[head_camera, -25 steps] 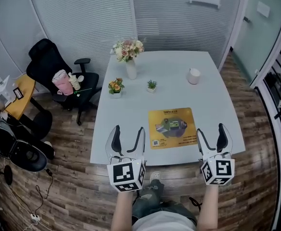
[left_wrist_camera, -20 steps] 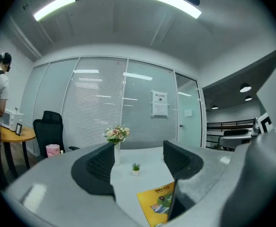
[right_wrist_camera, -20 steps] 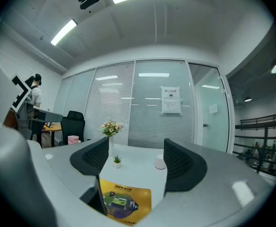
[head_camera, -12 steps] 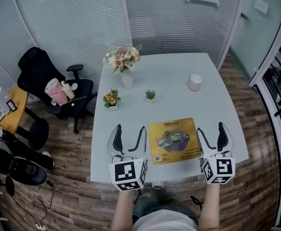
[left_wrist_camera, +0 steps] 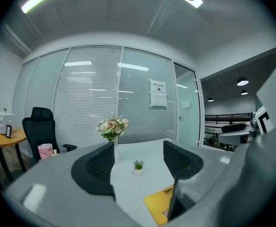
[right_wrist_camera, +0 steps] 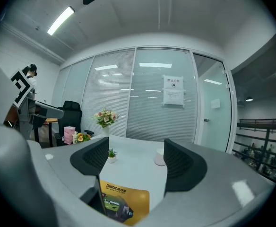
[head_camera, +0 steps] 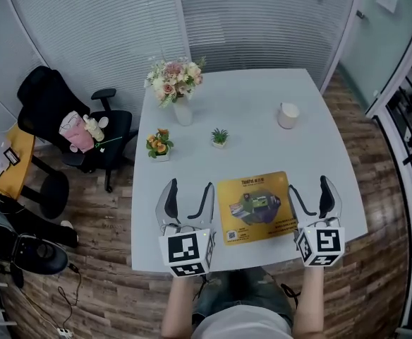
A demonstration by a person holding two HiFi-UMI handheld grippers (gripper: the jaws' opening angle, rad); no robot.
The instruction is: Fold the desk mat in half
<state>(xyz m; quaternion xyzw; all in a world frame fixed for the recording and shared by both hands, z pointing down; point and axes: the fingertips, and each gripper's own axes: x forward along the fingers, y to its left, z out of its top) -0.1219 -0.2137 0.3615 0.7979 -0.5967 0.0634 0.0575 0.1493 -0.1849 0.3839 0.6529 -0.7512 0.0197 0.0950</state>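
On counter [head_camera: 241,111], near front edge, yellow desk mat [head_camera: 256,205] laid flat, unfolded. Left tool [head_camera: 188,188] and right tool [head_camera: 309,188] held released, empty, flanking mat; likely staged for gripping its edges.

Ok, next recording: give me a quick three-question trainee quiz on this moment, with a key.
1. True or false: the desk mat is already folded in half.
2. The left gripper and the right gripper are:
A) both shut on the mat
B) both open, holding nothing
C) left open, right shut on the mat
3. Fill in: on the table, the white cup stands to the person's ___ of the small green plant.

Key
1. False: it lies flat and unfolded near the table's front edge.
2. B
3. right
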